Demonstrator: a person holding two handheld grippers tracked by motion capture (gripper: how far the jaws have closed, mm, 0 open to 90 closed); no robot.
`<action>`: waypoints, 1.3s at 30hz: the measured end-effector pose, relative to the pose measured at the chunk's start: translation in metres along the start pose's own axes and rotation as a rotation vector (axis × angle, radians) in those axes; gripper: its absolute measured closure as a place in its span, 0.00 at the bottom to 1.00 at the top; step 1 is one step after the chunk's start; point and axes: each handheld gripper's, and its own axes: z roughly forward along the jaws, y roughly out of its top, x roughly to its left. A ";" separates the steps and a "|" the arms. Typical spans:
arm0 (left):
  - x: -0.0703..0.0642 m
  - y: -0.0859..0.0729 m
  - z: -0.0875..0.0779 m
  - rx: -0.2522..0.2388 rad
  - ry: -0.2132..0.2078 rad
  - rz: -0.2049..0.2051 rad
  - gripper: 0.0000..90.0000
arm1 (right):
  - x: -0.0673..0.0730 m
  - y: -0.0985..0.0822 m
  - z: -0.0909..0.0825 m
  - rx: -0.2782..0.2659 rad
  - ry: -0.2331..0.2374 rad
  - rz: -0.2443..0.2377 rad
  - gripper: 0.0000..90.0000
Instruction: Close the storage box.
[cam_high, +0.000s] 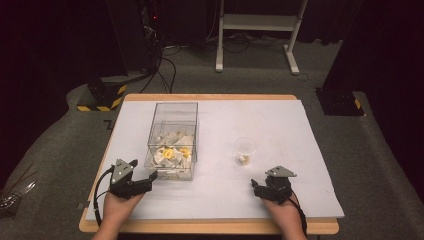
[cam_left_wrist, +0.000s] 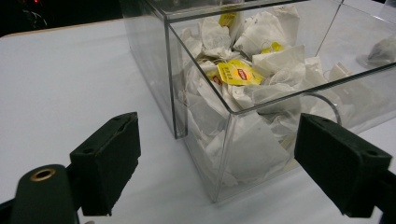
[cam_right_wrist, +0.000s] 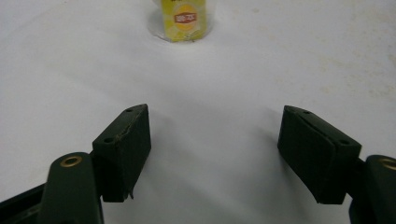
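The left gripper (cam_high: 152, 176) is spread wide right by the box (cam_high: 172, 142) corner, likely to reach its tea bags (cam_left_wrist: 240, 73). The right gripper (cam_high: 256, 185) waits, spread and empty, facing the cup (cam_high: 245, 150). One box, one cup, two grippers, many bags

Table brightly lit, surroundings dark; close views soft.
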 end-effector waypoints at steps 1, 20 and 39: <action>0.000 0.001 0.002 0.003 -0.001 0.001 0.17 | 0.000 0.000 0.000 0.000 0.000 0.000 0.29; 0.010 0.007 0.022 0.028 -0.016 -0.018 0.15 | 0.000 0.000 0.000 0.000 0.000 0.000 0.29; 0.019 0.016 0.044 0.040 0.011 -0.039 0.17 | 0.000 0.000 0.000 0.002 0.000 0.001 0.28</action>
